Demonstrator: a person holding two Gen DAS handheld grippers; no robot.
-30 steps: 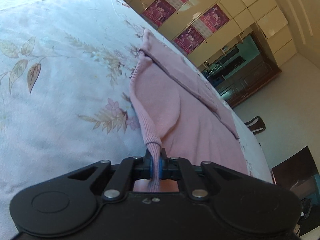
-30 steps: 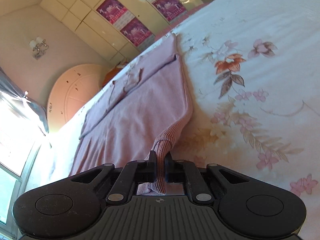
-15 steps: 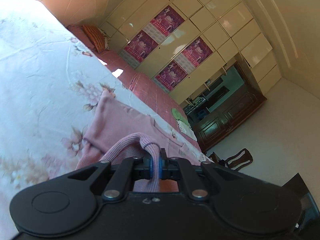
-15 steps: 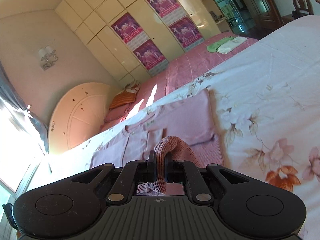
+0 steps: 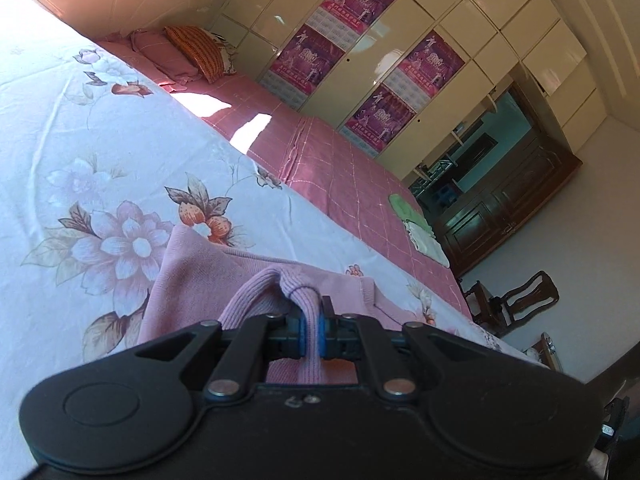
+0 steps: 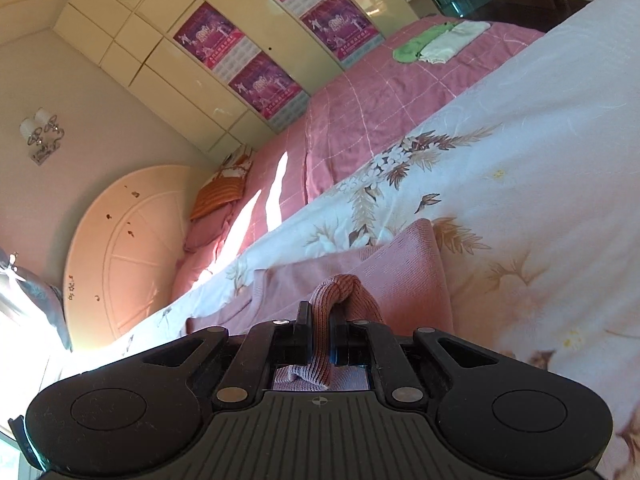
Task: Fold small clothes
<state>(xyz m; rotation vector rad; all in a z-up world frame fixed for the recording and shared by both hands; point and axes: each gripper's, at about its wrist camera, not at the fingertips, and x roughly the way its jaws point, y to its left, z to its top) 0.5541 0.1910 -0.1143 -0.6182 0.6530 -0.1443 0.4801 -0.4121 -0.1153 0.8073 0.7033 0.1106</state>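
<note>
A wide bed fills both views, its near part covered by a white floral sheet (image 5: 80, 152) and its far part by a pink checked bedspread (image 5: 344, 184). A cream wardrobe wall (image 5: 400, 40) hung with purple posters (image 5: 434, 64) rises past the far edge, and a rounded headboard (image 6: 132, 248) closes the bed's head end. At that end an orange striped pillow (image 5: 200, 54) rests on pink pillows, while towards the foot end a green cloth (image 6: 416, 44) and a white cloth (image 6: 452, 42) lie side by side on the bedspread. The pink knitted sweater (image 5: 192, 280) lies on the floral sheet in the near part of the bed, flat except for its ribbed edge, which is lifted in two bunches. The left gripper (image 5: 311, 334) is clamped on one bunch of ribbed knit, its blue pads pressing the fabric. The right gripper (image 6: 321, 338) is likewise closed on the other bunch, with the rib humped up just past its jaws.
</note>
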